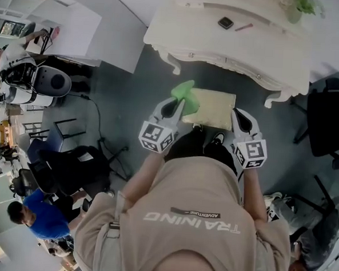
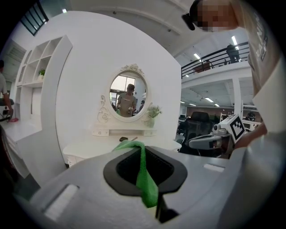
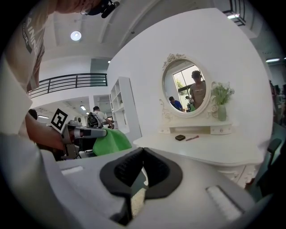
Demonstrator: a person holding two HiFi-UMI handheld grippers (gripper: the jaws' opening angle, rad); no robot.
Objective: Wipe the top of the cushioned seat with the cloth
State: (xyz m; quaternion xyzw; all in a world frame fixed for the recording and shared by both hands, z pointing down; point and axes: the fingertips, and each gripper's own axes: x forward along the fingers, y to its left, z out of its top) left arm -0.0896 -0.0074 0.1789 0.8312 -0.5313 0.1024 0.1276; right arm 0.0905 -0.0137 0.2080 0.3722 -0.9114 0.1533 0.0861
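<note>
Cloth point(image 1: 183, 94) is clamped in my left claw point(image 1: 172, 108) at the seat's point(image 1: 216, 109) far left corner; my right claw point(image 1: 242, 121) is closed, empty, at its right edge.

- The cloth point(image 1: 184, 92) is bright green and bunched, pinched between the closed jaws of the left tool point(image 1: 172, 108). Its loose end spreads over the seat's left corner; contact cannot be judged.
- The cushioned seat point(image 1: 215, 109) is a pale cream square with a flat, level top.
</note>
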